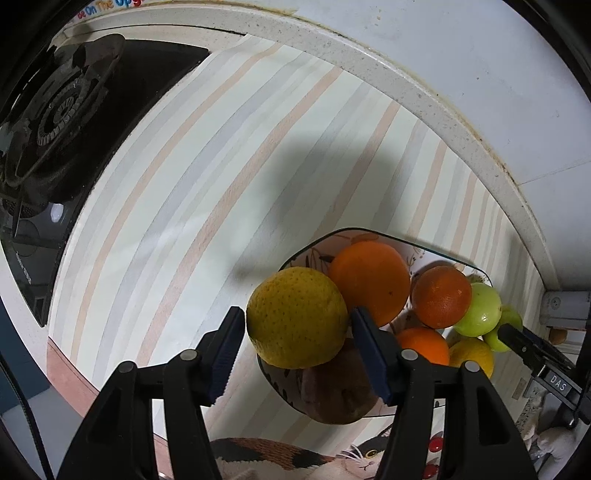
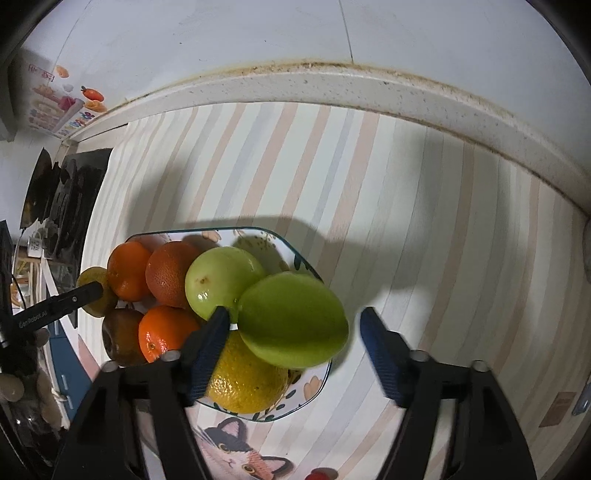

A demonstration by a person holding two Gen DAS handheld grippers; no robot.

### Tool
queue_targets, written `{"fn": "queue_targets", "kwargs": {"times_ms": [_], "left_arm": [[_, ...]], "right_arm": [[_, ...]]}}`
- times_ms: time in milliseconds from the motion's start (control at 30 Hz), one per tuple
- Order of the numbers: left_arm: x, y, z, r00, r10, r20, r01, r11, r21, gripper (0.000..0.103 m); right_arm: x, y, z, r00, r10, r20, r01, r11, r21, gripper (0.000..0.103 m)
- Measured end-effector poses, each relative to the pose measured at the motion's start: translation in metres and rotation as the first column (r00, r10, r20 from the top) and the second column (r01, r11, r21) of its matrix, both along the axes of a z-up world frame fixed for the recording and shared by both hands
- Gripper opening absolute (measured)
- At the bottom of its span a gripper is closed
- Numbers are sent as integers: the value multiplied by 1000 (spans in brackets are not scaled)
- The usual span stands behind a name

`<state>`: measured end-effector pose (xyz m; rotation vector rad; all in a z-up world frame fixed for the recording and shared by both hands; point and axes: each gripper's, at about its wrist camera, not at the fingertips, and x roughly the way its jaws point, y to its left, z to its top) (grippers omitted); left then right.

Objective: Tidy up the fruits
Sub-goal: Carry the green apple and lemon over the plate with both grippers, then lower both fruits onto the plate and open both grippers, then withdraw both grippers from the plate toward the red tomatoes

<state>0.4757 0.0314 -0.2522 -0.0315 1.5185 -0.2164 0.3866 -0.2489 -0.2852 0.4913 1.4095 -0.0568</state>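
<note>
Holding a yellow citrus [image 1: 297, 318] between blue pads [image 1: 226, 354], left gripper [image 1: 295, 347] clenched on the fruit, one pad at either side of it, above the near left rim of the plate [image 1: 325, 240]. Piled on that plate: a large orange [image 1: 371, 282], a darker orange [image 1: 441, 297], a small orange [image 1: 424, 345], a green fruit [image 1: 480, 310], a second yellow citrus [image 1: 474, 356] and a brown fruit [image 1: 338, 387] low under the held one. Resting on a striped mat [image 1: 207, 192] spread over the counter [image 1: 424, 92], with a cat print at the mat's near edge. Sitting at the counter's left end, a black gas stove [image 1: 55, 122].

Seen from the right wrist: right gripper [image 2: 293, 345] spread wide, the left pad [image 2: 207, 354] touching or just beside a large green fruit [image 2: 293, 319], the right pad well apart from it. Whether that fruit rests on the pile or hangs free, cannot tell. Lying below it, the yellow citrus [image 2: 245, 384]; beside it, a round green fruit [image 2: 218, 282], oranges and the brown fruit [image 2: 122, 336]. Poking in from the left edge of this view, the other gripper's finger [image 2: 79, 295] against the yellow citrus it holds. Backed by a pale wall [image 2: 258, 33] along the counter's far edge.
</note>
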Motion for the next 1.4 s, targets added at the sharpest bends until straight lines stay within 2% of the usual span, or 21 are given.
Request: {"fn": "queue_targets", "kwargs": {"times_ms": [33, 167, 200, 233, 267, 433, 600, 800, 1067, 1400], "left_arm": [[-1, 0, 0, 1000, -2, 3, 2, 1000, 2, 69], [-2, 1, 3, 1000, -2, 13, 2, 1000, 18, 72], [-2, 2, 3, 1000, 3, 14, -3, 1000, 23, 78], [-2, 3, 4, 1000, 6, 17, -6, 1000, 26, 88], [-3, 4, 6, 1000, 11, 26, -11, 1000, 24, 90], [-7, 9, 14, 998, 24, 56, -25, 999, 30, 90], [-25, 7, 31, 994, 19, 110, -25, 998, 53, 90], [-73, -2, 51, 984, -2, 178, -15, 995, 97, 90], [-137, -8, 75, 972, -6, 234, -17, 995, 97, 90], [-216, -19, 136, 935, 8, 354, -32, 998, 62, 90]], "right_arm": [[-1, 0, 0, 1000, -2, -1, 2, 1000, -1, 78], [-3, -1, -2, 1000, -13, -13, 13, 1000, 2, 81], [-4, -2, -2, 1000, -15, -15, 15, 1000, 3, 86], [-5, -3, -2, 1000, -18, -15, 18, 1000, 2, 89], [-6, -3, 0, 1000, -20, -12, 20, 1000, 0, 91], [-11, -1, 11, 1000, -13, 6, 13, 999, -32, 92], [-22, 14, 37, 998, 48, 43, -42, 991, -125, 94], [-54, 35, 60, 992, 115, 56, -104, 979, -175, 94], [-110, 47, 87, 983, 153, 98, -131, 971, -200, 94], [-187, 47, 157, 954, 204, 222, -148, 959, -243, 94]]}}
